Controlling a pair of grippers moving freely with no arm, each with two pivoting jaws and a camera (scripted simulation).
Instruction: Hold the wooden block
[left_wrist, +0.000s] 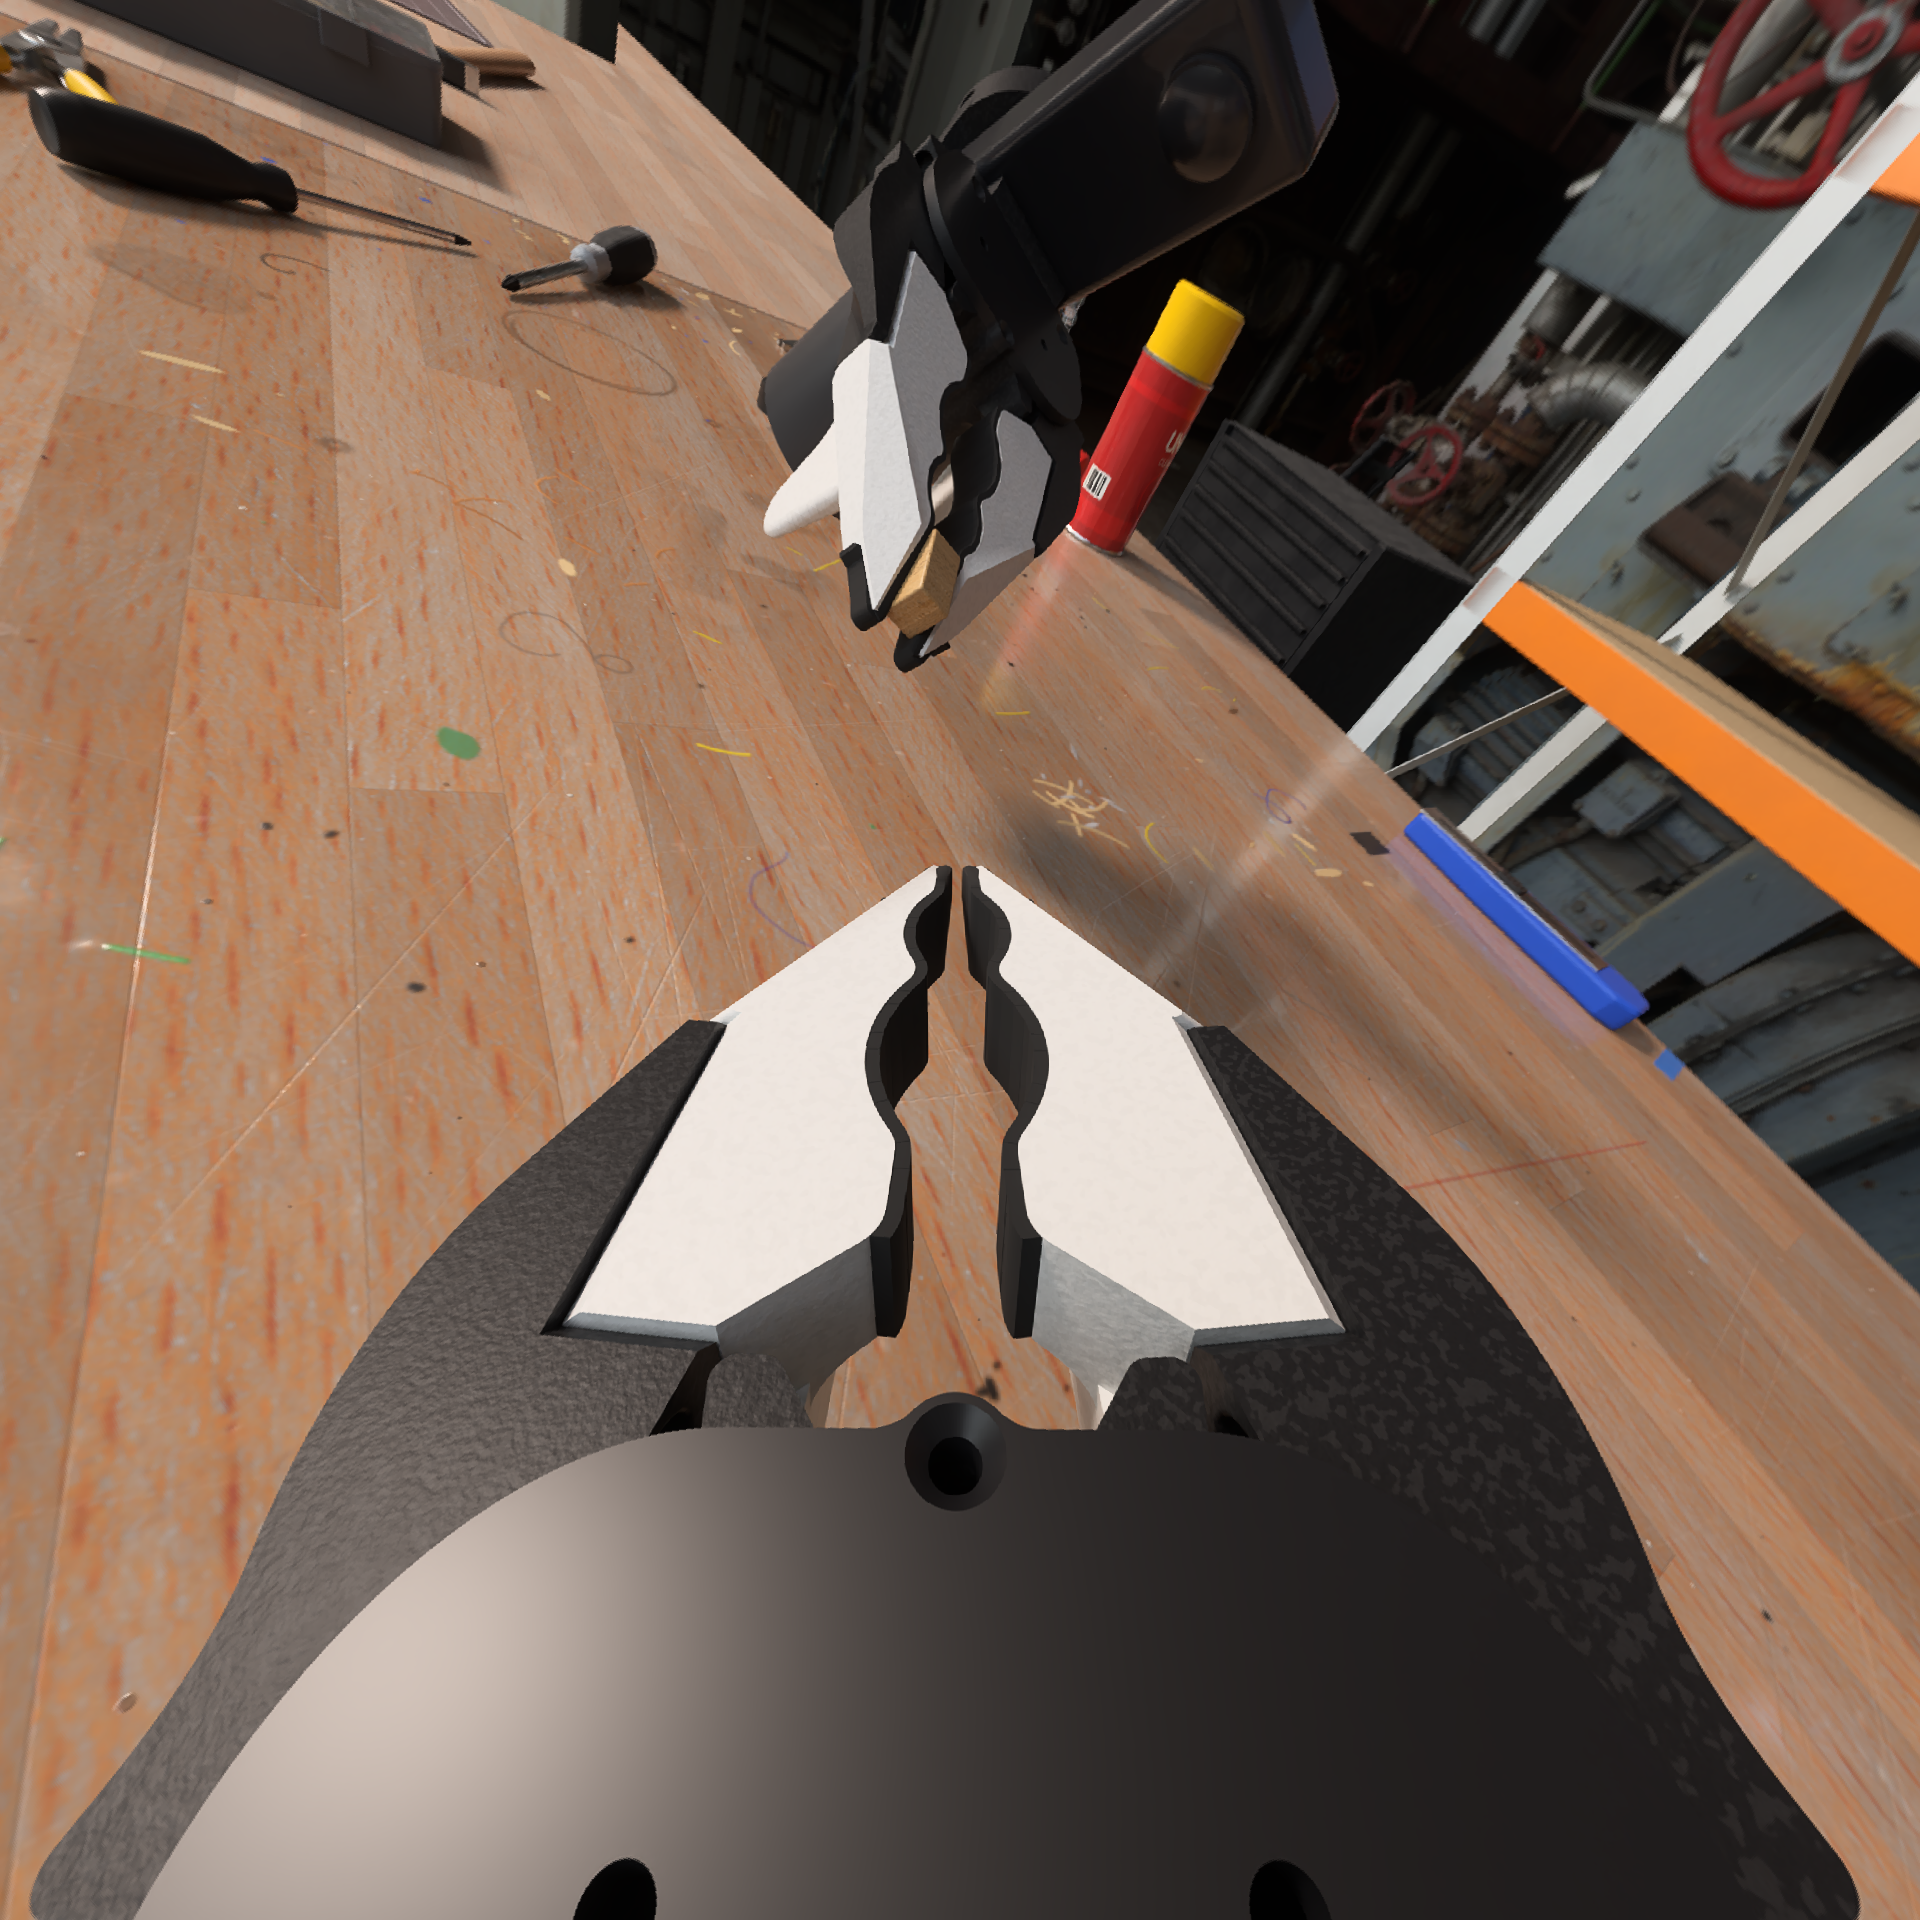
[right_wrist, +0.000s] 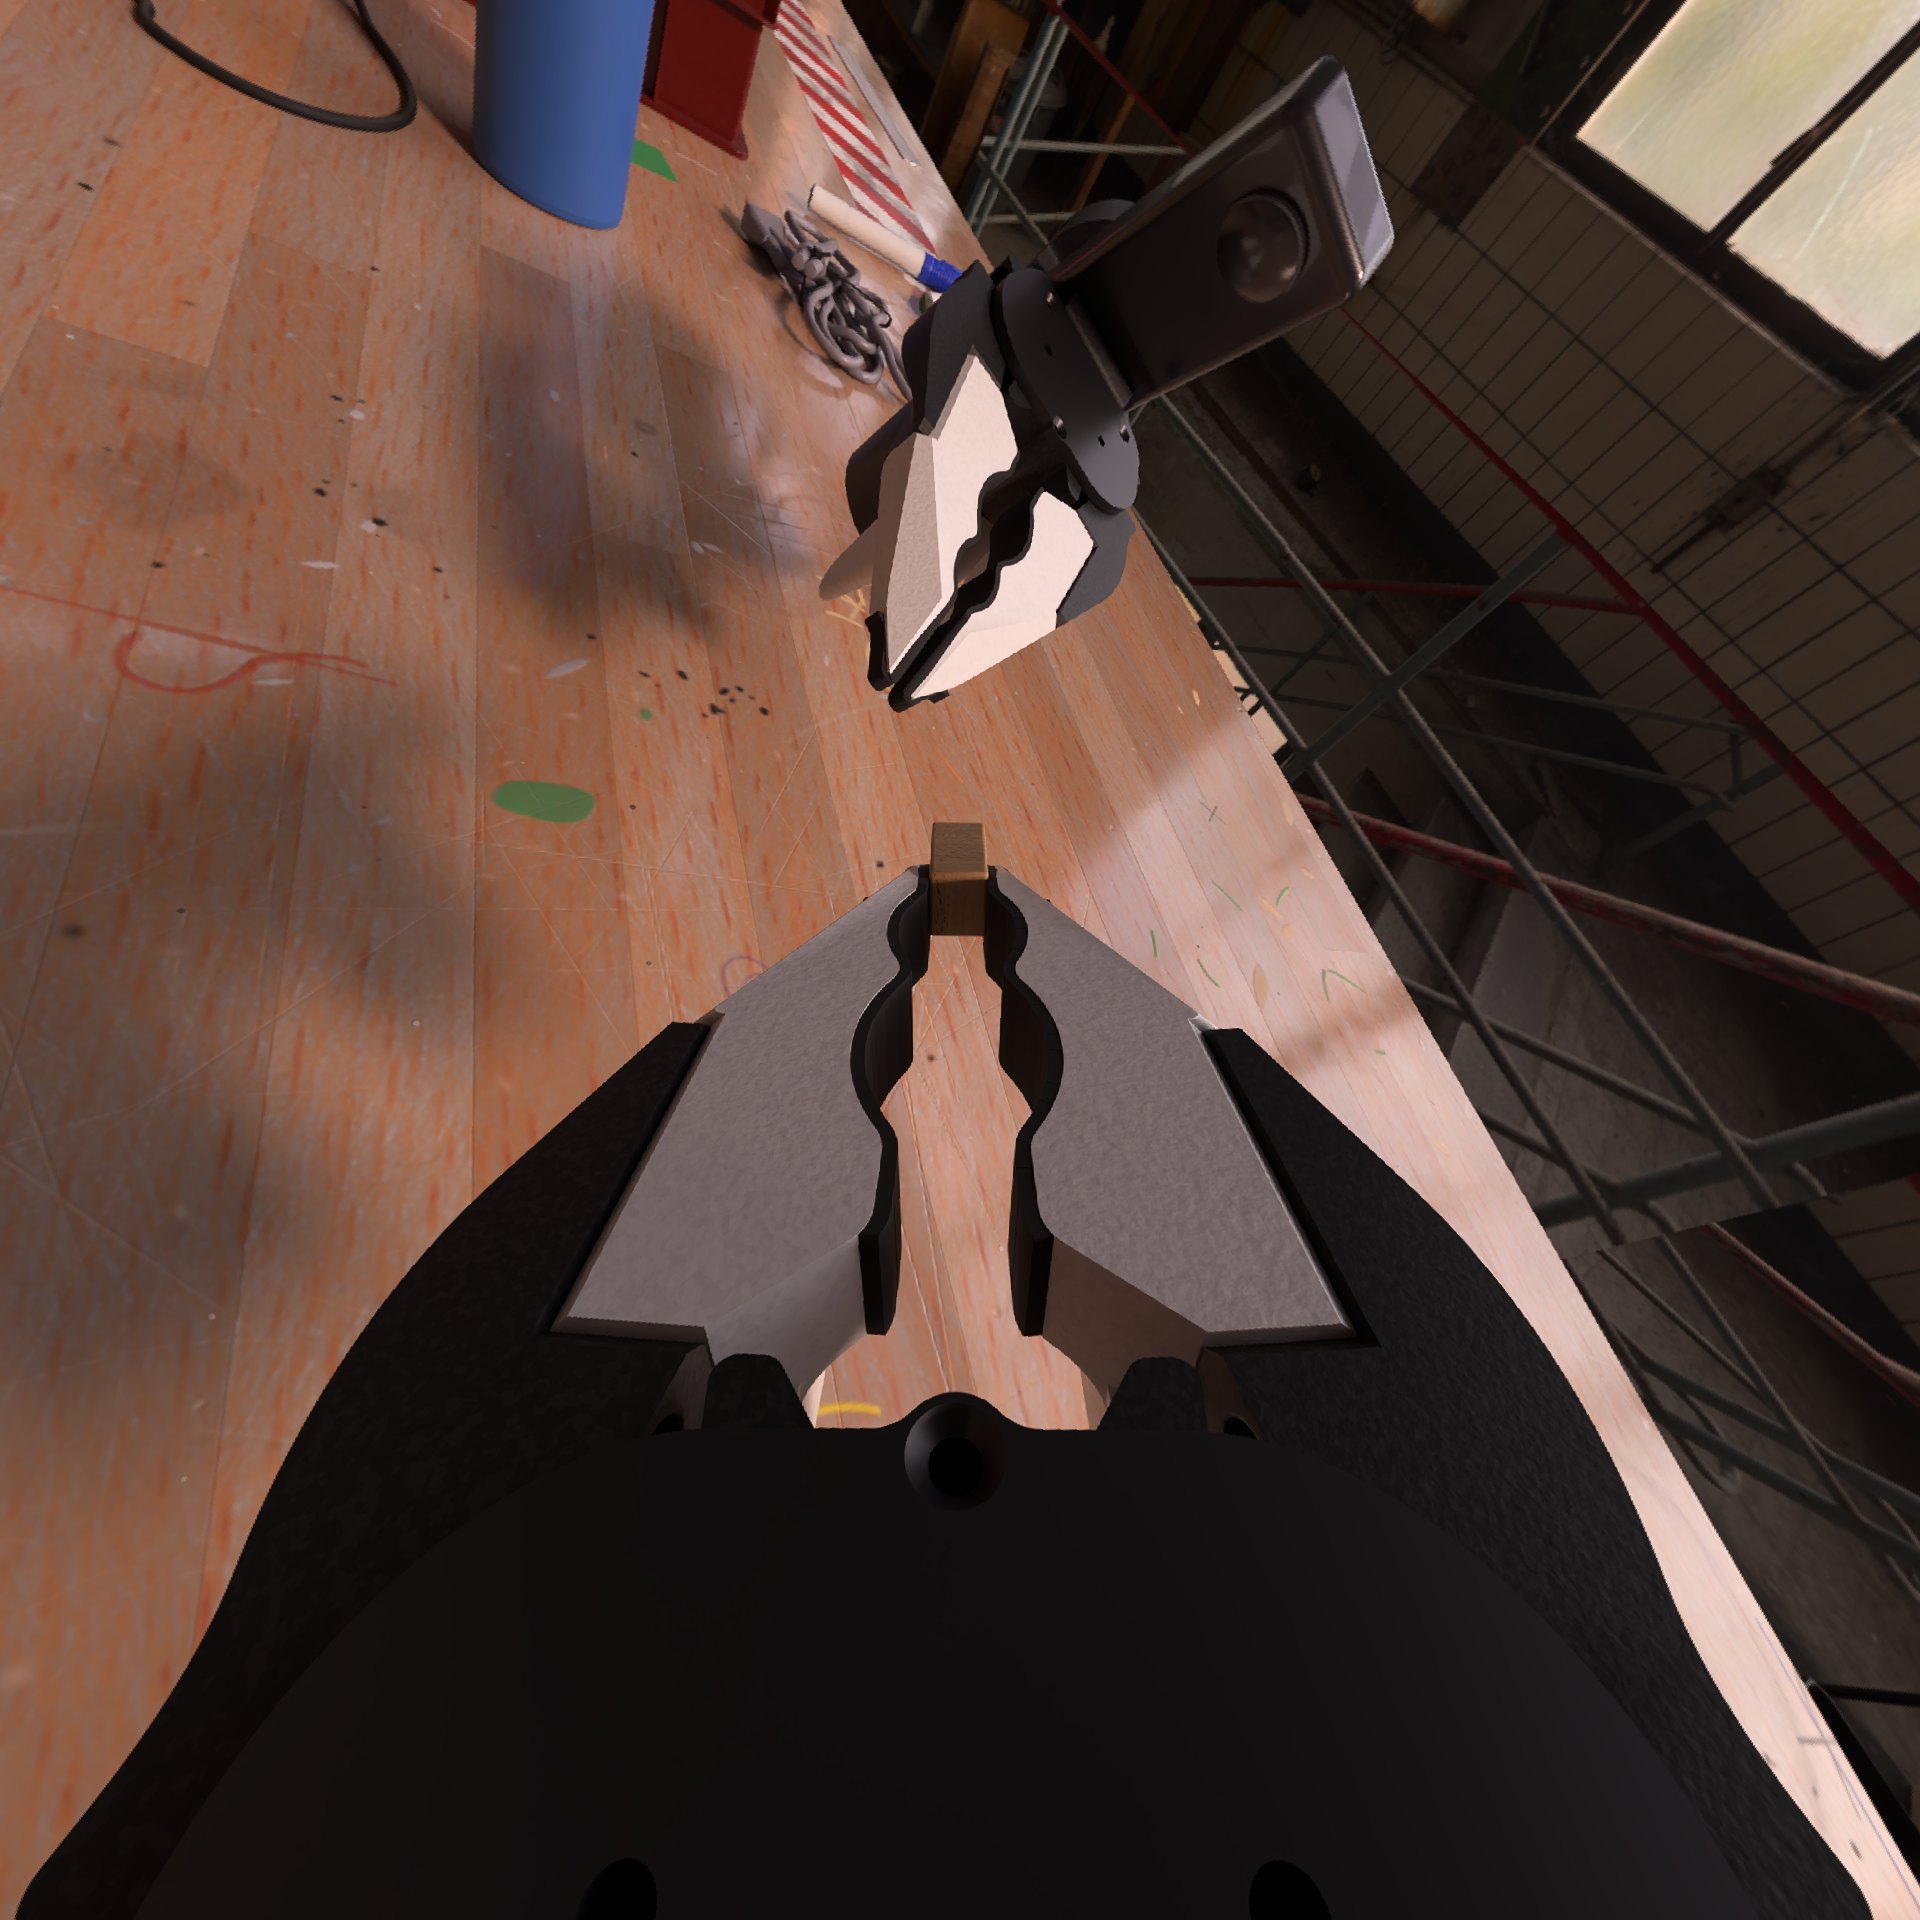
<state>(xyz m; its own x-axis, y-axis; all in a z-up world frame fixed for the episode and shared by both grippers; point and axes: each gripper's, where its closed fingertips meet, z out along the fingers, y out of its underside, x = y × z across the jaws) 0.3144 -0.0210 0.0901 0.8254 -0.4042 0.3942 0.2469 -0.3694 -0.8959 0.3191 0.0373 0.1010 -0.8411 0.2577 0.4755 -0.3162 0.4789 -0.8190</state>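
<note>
A small wooden block (right_wrist: 957, 878) is pinched between the fingertips of my right gripper (right_wrist: 957, 899), held above the wooden workbench (right_wrist: 416, 623). In the left wrist view the same right gripper (left_wrist: 920, 629) hangs ahead of me with the block (left_wrist: 925, 594) at its tips. My left gripper (left_wrist: 956, 878) is shut and empty, a little above the bench; it also shows in the right wrist view (right_wrist: 914, 686), apart from the block.
Two screwdrivers (left_wrist: 177, 156) (left_wrist: 597, 260) lie far left. A red spray can with a yellow cap (left_wrist: 1148, 426) and a blue bar (left_wrist: 1517, 914) stand by the right edge. A blue cylinder (right_wrist: 561, 104), a grey rope (right_wrist: 831, 301) and a cable (right_wrist: 312, 94) lie farther off.
</note>
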